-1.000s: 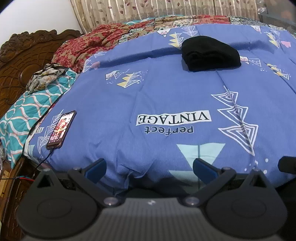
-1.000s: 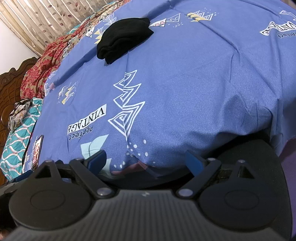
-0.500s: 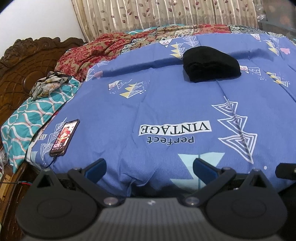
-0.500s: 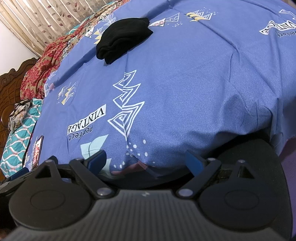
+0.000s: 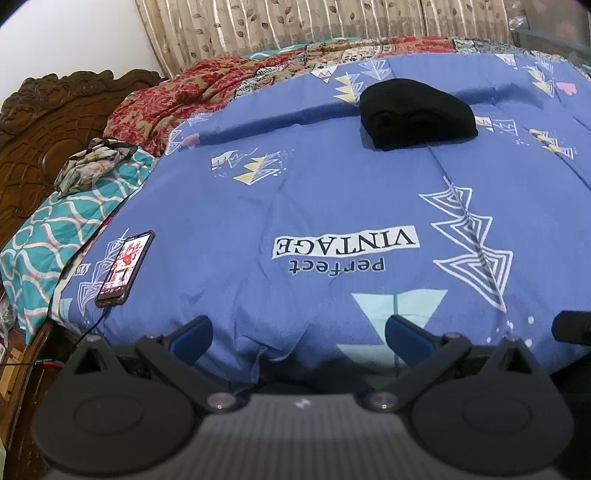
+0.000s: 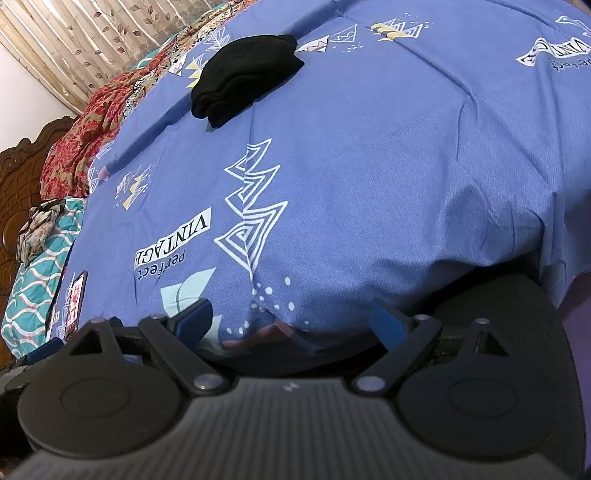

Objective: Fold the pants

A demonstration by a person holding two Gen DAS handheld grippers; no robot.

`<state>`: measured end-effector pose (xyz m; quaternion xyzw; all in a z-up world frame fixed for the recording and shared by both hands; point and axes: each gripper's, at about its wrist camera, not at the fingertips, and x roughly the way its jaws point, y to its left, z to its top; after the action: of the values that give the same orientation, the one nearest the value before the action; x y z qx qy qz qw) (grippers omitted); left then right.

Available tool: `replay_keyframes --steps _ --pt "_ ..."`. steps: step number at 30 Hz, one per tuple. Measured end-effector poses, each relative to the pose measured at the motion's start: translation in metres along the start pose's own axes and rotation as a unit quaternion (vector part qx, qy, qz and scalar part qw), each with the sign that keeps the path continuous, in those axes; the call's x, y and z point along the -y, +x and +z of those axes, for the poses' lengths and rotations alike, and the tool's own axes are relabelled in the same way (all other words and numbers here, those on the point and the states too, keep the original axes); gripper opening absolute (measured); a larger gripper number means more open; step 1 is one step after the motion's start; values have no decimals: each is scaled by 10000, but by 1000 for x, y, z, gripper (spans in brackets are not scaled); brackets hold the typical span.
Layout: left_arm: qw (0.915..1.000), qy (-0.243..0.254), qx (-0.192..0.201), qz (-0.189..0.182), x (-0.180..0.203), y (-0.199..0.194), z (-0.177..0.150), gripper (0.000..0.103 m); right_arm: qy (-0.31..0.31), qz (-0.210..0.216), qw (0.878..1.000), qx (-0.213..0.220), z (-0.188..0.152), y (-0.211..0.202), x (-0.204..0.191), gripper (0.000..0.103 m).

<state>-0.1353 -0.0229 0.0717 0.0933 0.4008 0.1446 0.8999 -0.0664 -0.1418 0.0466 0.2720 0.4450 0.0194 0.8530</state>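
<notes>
- The black pants (image 5: 417, 109) are folded up into a small thick bundle
- They lie flat on the blue bedsheet (image 5: 332, 184), far from both grippers, toward the back of the bed
- From the right wrist view the pants (image 6: 245, 79) look like a dark lump with soft layers showing at the near edge
- The left gripper (image 5: 297, 334) has its two blue fingers spread wide apart, and it holds nothing
- The right gripper (image 6: 291, 319) has its fingers spread wide too, with nothing between them
- Both grippers sit low at the front edge of the bed, where the sheet hangs down
- The sheet has white zigzag shapes (image 5: 472, 236), little yellow triangles, and the words "perfect VINTAGE" (image 5: 343, 247) printed on it
- A phone (image 5: 125, 266) with a bright screen lies on the left side of the sheet, and a thin cable goes off from its near end
- Past the phone there is a teal and white wavy blanket (image 5: 55, 236) with a small crumpled cloth (image 5: 92, 166) on top
- A red flowery blanket (image 5: 184, 96) is bunched up at the back corner
- A dark carved wooden headboard (image 5: 44, 122) stands on the left
- Beige curtains (image 5: 295, 22) with leaf shapes hang behind the bed, beside a white wall
</notes>
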Motion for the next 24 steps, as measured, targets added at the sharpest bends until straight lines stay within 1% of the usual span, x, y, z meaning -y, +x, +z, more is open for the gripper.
replay_keyframes --steps 16,24 --pt "9993 175 -253 203 3 8 -3 103 24 0 10000 -10 -1 0 1 93" --pt "9993 194 -267 175 3 8 -4 103 17 -4 10000 5 -2 0 1 93"
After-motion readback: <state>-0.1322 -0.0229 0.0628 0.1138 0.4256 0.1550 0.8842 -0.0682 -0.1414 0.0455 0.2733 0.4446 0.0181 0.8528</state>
